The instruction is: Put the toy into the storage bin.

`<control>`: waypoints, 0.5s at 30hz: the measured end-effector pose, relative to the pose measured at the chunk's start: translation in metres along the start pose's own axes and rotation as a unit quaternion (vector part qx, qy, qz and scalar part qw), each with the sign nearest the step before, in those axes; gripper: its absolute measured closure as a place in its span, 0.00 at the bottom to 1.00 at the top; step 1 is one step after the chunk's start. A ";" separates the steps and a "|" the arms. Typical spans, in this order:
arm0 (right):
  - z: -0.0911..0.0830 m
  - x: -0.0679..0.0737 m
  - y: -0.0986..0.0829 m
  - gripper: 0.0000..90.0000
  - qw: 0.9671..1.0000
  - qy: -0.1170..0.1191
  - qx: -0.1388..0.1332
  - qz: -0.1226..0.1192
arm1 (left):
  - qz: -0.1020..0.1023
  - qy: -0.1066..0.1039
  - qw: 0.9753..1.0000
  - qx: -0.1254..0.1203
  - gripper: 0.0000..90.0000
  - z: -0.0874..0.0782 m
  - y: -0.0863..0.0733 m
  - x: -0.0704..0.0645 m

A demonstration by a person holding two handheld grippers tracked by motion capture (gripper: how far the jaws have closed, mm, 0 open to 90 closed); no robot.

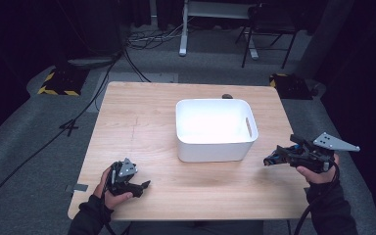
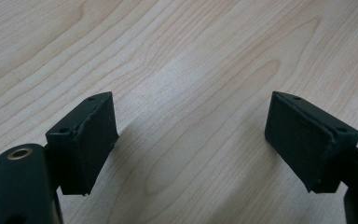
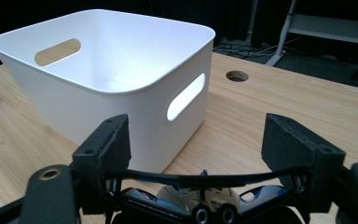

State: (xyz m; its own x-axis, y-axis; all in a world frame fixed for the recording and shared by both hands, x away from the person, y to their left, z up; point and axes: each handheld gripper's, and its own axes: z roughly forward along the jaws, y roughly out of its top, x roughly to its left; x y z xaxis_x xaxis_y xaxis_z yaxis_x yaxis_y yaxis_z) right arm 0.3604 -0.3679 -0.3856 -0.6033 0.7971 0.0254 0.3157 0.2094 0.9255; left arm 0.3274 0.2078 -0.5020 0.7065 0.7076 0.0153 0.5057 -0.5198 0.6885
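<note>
My right gripper (image 1: 274,156) hovers at the table's right edge, level with the front of a white plastic bin (image 1: 215,149), and points left at it. In the right gripper view its jaws (image 3: 198,135) stand wide apart, shut on a small blue and white toy (image 3: 191,196) that looks like a car and spans the gap low between them. The bin (image 3: 98,107) has handle slots and looks empty. My left gripper (image 1: 144,186) rests near the table's front left, open, with only bare wood between its pads (image 2: 88,140).
The wooden table (image 1: 142,127) has a small round hole (image 3: 237,75) at its far edge behind the bin. Cables, yellow-black striped bases and a chair stand on the grey floor beyond the table.
</note>
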 end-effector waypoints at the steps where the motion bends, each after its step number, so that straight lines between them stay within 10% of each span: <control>1: 0.000 0.000 0.001 0.27 1.000 0.000 0.001 0.000 | 0.000 -0.001 1.000 0.000 0.19 0.000 0.000 0.000; 15: -0.005 -0.005 0.024 0.27 1.000 -0.003 -0.005 -0.004 | -0.008 -0.002 1.000 0.001 0.18 0.001 0.000 0.001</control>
State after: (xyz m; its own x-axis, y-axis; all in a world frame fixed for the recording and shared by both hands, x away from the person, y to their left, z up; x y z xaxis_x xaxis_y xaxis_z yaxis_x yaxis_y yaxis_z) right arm 0.3674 -0.3696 -0.3613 -0.6015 0.7987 0.0160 0.3041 0.2104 0.9291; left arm 0.3286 0.2079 -0.5024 0.6998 0.7143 0.0012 0.5180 -0.5087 0.6877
